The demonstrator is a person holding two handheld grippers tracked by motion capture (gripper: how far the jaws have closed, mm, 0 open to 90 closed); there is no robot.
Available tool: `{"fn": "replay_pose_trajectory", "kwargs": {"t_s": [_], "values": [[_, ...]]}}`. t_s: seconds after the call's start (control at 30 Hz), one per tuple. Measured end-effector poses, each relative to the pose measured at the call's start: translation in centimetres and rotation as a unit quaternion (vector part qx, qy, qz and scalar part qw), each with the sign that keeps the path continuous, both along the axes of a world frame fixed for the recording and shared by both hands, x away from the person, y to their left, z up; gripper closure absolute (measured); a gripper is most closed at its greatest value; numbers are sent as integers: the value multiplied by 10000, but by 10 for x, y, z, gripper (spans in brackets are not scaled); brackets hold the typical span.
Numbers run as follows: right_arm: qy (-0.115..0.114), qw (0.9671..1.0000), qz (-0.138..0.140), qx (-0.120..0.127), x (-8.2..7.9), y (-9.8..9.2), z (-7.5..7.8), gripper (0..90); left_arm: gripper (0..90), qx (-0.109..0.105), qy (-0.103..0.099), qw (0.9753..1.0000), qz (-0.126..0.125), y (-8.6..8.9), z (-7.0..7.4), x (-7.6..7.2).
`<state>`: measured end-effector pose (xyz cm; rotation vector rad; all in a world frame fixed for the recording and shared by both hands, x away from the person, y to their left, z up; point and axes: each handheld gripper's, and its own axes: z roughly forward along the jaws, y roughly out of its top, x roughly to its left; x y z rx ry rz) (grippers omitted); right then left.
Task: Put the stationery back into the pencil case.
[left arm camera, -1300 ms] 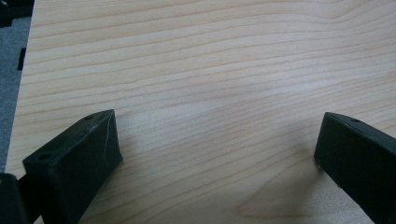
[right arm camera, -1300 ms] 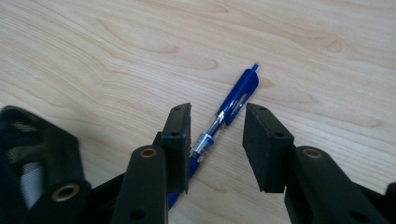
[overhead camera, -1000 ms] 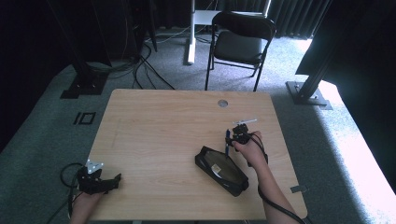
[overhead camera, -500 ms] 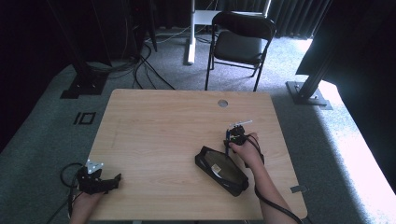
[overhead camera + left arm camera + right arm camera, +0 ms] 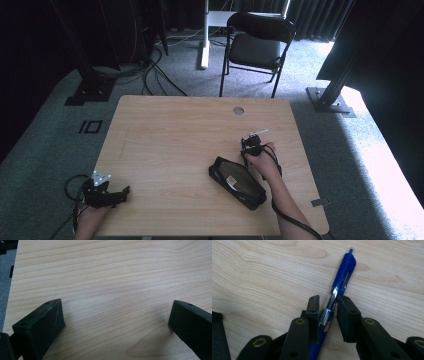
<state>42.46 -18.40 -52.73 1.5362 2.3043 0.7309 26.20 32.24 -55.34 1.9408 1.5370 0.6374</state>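
pen (image 5: pixel 337 293) tip: hidden under the jaws, cut off at the bottom edge
pouch (image 5: pixel 218 340): mostly cropped at the left edge

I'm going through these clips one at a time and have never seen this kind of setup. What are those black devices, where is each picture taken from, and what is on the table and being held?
No robot here: a person works at a wooden table, holding a hand-operated two-fingered gripper in each hand.

The high view looks down from above the person's side. The left gripper rests near the table's front left corner; the right gripper is at the right, just beyond a black pencil case lying on the table.

The other two pictures come from cameras riding on the grippers, looking along their black fingers. In the left gripper view the fingers stand wide apart over bare wood, holding nothing. In the right gripper view the fingers are closed around a blue pen, gripping its clear middle section, with the pen low over the table or lying on it.
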Motion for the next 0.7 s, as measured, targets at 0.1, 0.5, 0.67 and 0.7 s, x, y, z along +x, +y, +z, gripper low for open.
{"fn": "replay_pose_trajectory", "kwargs": {"t_s": [0.1,0.5,0.67,0.7], "values": [[15,10000,-4,1,0,0,0,743,5,0,0,10000,-1,0,0,0],[18,9995,-165,254,0,-13,4,794,5,0,1,10000,-1,0,0,0],[-70,9991,-203,358,-3,-22,13,794,5,0,1,10000,1,0,0,0],[-92,9990,-210,375,-3,-24,15,794,5,-1,0,10000,1,0,0,0]]}}
